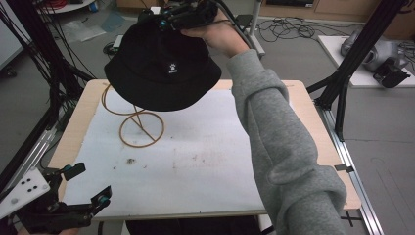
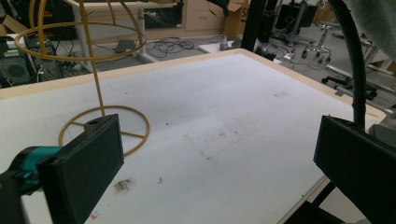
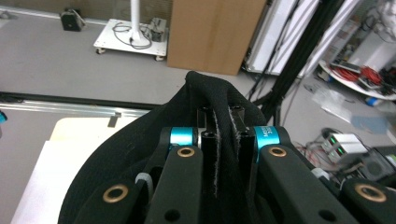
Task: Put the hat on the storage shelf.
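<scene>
A person carries a black fabric bucket hat (image 1: 164,73) in the air toward a thin gold wire hat stand (image 1: 138,122) on a white-topped table (image 1: 210,161).

The right gripper (image 1: 188,14), held by a hand in a grey sleeve, has its jaws clamped tight on a fold of the hat's cloth; the right gripper view shows the fabric pinched between them. The hat hangs above the far left part of the table, over the stand's upper hoop and hiding it from above. The left gripper (image 1: 88,183) rests at the near left edge of the table, jaws wide apart and holding nothing. The step in hand looks like placing the hat on the stand. The next move probably calls for lowering the crown squarely over the hoop before letting go.
</scene>
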A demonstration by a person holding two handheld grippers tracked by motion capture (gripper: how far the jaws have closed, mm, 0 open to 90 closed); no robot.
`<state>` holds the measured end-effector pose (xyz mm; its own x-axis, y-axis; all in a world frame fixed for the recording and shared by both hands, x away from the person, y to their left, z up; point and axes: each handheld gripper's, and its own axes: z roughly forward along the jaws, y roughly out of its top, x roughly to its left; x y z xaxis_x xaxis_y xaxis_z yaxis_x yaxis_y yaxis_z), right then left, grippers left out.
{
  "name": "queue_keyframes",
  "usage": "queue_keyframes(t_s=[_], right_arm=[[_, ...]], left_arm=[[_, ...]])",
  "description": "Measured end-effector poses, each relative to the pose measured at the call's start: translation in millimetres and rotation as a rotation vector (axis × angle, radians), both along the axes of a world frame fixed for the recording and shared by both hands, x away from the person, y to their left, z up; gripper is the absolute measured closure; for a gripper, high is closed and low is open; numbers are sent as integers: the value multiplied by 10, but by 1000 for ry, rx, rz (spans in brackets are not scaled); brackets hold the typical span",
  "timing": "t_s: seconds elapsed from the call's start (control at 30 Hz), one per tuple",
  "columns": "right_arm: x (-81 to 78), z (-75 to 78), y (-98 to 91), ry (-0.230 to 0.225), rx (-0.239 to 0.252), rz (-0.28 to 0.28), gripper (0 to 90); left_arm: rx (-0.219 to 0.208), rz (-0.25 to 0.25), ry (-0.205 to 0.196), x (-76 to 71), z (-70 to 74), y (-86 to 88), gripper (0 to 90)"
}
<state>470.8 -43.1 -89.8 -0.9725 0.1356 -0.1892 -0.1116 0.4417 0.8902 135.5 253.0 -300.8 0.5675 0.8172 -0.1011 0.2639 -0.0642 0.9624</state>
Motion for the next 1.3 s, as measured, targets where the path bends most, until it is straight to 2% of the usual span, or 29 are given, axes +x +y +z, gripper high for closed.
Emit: queue_keyframes(t_s=[0.3, 0.67, 0.97, 1.3], right_arm=[[68, -30, 429, 11, -8, 31, 859], [114, -130, 872, 11, -15, 60, 859], [153, -202, 990, 15, -29, 59, 859], [150, -344, 1173, 27, -76, 70, 858]], left_arm=[[18, 33, -14, -190, 50, 35, 19], [16, 70, -16, -303, 47, 137, 19], [15, 79, -13, -336, 26, 159, 19], [17, 85, -8, -342, 24, 160, 19]])
